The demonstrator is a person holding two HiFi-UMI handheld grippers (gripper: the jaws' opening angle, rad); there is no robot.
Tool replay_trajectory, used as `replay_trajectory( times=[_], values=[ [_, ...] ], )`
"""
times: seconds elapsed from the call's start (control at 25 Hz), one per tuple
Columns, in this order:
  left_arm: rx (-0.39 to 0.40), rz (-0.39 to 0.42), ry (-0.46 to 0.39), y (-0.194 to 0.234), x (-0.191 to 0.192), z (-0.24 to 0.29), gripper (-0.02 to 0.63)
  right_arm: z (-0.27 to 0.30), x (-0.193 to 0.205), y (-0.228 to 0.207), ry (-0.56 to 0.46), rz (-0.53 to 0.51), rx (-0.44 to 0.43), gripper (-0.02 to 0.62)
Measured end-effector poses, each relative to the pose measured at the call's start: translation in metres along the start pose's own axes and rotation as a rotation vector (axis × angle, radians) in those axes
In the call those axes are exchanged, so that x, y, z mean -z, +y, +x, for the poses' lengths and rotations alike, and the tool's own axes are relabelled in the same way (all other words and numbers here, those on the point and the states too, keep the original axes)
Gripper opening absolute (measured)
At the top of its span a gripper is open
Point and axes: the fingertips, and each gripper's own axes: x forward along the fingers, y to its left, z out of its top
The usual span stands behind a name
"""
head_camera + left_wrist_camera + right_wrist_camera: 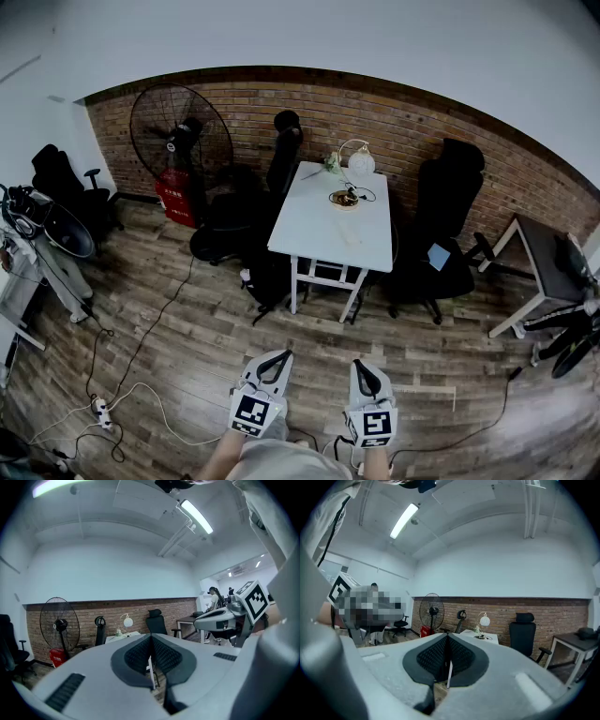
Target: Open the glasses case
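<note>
A white table point(323, 225) stands against the brick wall, well ahead of both grippers. On it, near a white globe lamp point(360, 162), lies a small tan and dark object point(344, 199), too small to tell as the glasses case. My left gripper point(282, 355) and right gripper point(359, 365) hang side by side low over the wooden floor, pointing at the table. In the left gripper view the left gripper point(151, 644) has its pads pressed together with nothing between them. The right gripper point(447, 641) is shut the same way and also empty.
A large standing fan point(180, 131) and a red box point(177, 195) stand left of the table. Black office chairs point(448, 225) flank the table. Cables and a power strip point(99, 409) trail over the floor at left. A second desk point(547, 258) stands far right.
</note>
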Motion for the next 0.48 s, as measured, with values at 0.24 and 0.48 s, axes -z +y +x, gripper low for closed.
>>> replay_trajectory(
  times=[0.24, 0.48],
  values=[
    [0.001, -0.001, 0.001, 0.017, 0.007, 0.001, 0.002, 0.017, 0.001, 0.006, -0.012, 0.015, 0.036, 0.006],
    [0.014, 0.006, 0.005, 0.046, 0.014, 0.024, 0.002, 0.05, 0.003, 0.0, 0.01, 0.012, 0.055, 0.006]
  ],
)
